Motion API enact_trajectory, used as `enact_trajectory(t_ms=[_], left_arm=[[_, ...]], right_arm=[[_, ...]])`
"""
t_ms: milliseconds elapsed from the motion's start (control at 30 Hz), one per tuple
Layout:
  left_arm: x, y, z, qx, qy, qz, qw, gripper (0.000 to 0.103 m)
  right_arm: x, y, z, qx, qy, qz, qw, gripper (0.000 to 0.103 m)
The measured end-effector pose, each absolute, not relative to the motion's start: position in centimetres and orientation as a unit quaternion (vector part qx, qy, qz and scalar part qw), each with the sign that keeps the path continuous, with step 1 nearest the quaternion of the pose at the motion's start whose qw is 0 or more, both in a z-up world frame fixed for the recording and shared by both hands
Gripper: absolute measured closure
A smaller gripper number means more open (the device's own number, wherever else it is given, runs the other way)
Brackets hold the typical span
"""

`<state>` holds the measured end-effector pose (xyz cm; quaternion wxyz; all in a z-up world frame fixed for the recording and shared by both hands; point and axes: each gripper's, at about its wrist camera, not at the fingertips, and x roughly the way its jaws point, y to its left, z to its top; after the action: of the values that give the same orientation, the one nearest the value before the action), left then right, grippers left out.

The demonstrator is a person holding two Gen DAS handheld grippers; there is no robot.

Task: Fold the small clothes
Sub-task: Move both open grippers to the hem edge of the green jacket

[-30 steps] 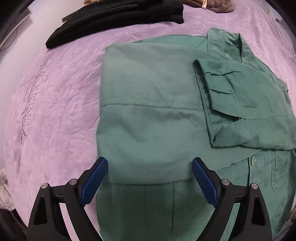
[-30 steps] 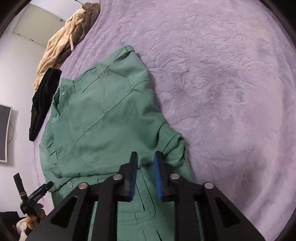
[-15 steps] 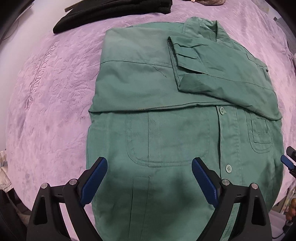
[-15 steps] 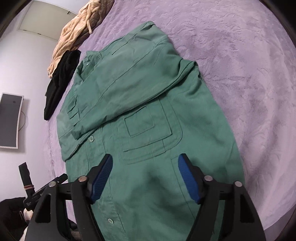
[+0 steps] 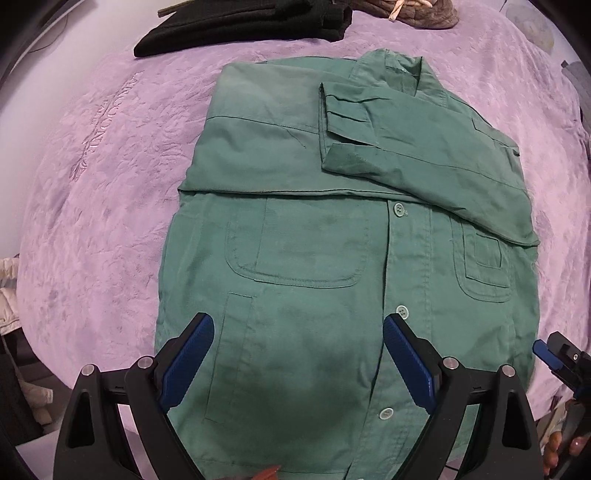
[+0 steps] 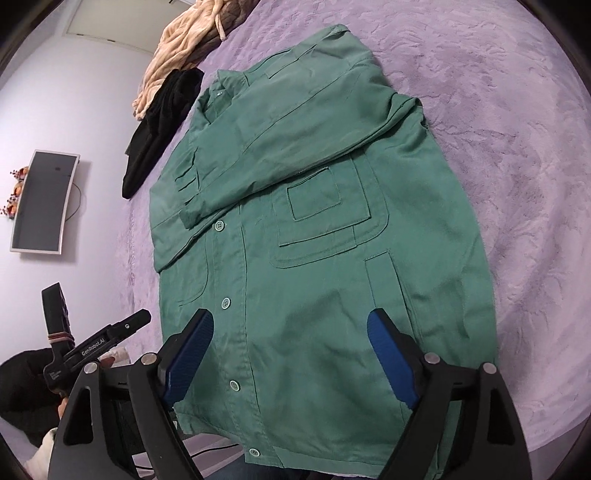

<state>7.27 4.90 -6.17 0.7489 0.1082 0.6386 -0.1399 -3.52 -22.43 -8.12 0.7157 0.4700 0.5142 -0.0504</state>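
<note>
Directly below the left gripper (image 5: 298,363), seen from the left wrist camera, a green shirt (image 5: 332,258) lies flat on a purple bedspread (image 5: 92,184), buttoned front up, with both sleeves folded across the chest so that one cuff (image 5: 343,136) rests on top near the collar (image 5: 399,70). That gripper's blue-padded jaws stand wide apart above the lower front of the shirt, with nothing between them and no cloth pinched. A stack of black clothing (image 5: 240,18) sits on the bedspread beyond the shirt, well apart from it, with a brown garment (image 5: 424,14) just beside the stack. At the lower right edge the tip of the right gripper (image 5: 554,354) shows past the shirt's hem corner. From the right wrist camera, the right gripper (image 6: 291,360) hovers over the shirt's hem area; its jaws have just been opening and now stand wide, empty, with only the flat green fabric beneath them. The shirt (image 6: 314,221) stretches away toward the collar, a chest pocket (image 6: 314,192) and a line of pale buttons (image 6: 225,303) in plain sight. To the left the other gripper (image 6: 110,339) appears, held in a person's hand (image 6: 62,402), beside the bed edge, and a beige garment (image 6: 177,44) lies beyond the black clothing (image 6: 159,122).
</note>
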Motion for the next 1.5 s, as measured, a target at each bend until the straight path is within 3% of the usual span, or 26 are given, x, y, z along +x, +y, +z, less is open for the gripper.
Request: enact_trajectory(t_ms=[33, 767, 1500], left_arm=[[6.9, 4.6, -6.0, 0.110, 0.637, -0.139, 0.750, 0.000], [-0.2, 1.9, -4.7, 0.108, 0.639, -0.132, 0.750, 0.000], [-0.8, 9.3, -9.0, 0.093, 0.659, -0.168, 0.728, 0.000]], right_arm=[[-3.7, -22.7, -8.1, 0.471, 0.514, -0.048, 0.715, 0.015], [-6.0, -23.0, -6.5, 0.462, 0.504, 0.022, 0.730, 0.011], [-10.0, -21.3, -10.1, 0.486, 0.523, -0.059, 0.697, 0.011]])
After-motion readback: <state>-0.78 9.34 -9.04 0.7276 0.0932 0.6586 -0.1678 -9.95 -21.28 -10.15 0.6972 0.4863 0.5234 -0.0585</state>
